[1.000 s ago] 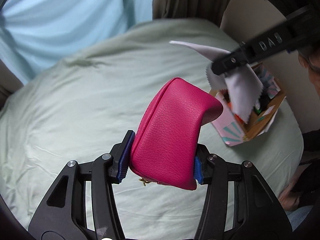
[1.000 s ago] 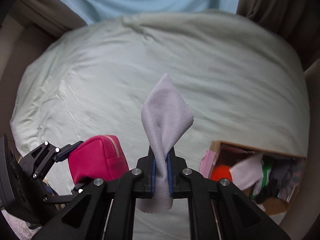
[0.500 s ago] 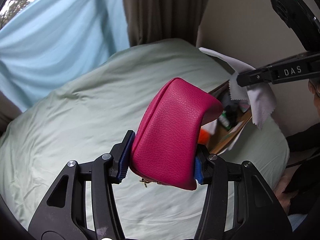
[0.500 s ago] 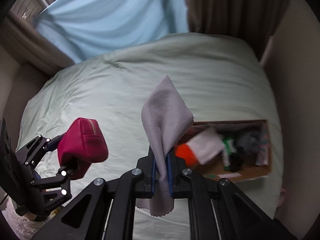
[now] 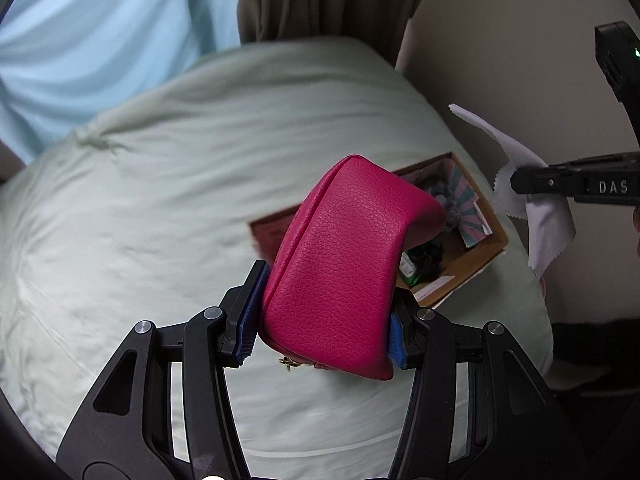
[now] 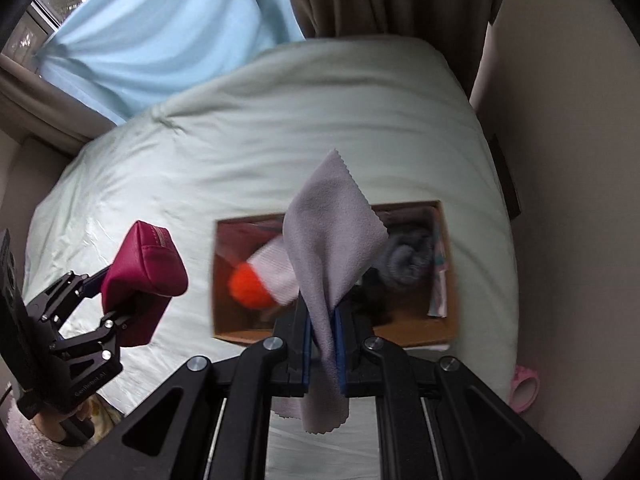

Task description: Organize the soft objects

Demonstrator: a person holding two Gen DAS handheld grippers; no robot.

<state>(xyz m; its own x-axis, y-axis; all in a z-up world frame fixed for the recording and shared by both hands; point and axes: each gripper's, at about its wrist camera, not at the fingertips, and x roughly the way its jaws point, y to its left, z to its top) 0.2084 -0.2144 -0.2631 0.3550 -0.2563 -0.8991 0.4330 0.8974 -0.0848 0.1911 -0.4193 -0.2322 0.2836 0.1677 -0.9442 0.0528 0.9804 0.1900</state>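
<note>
Left gripper (image 5: 322,338) has its jaws clamped on the pink pouch (image 5: 344,264), held up in the air over the pale green bedspread (image 5: 160,200). Right gripper (image 6: 323,354) pinches the grey cloth (image 6: 332,240), its free corner pointing to twelve o'clock right above the cardboard box (image 6: 449,276). In the right wrist view the pouch sits at nine o'clock of the box. Inside the box lie an orange-toed sock (image 6: 260,276) and a grey roll (image 6: 404,256).
</note>
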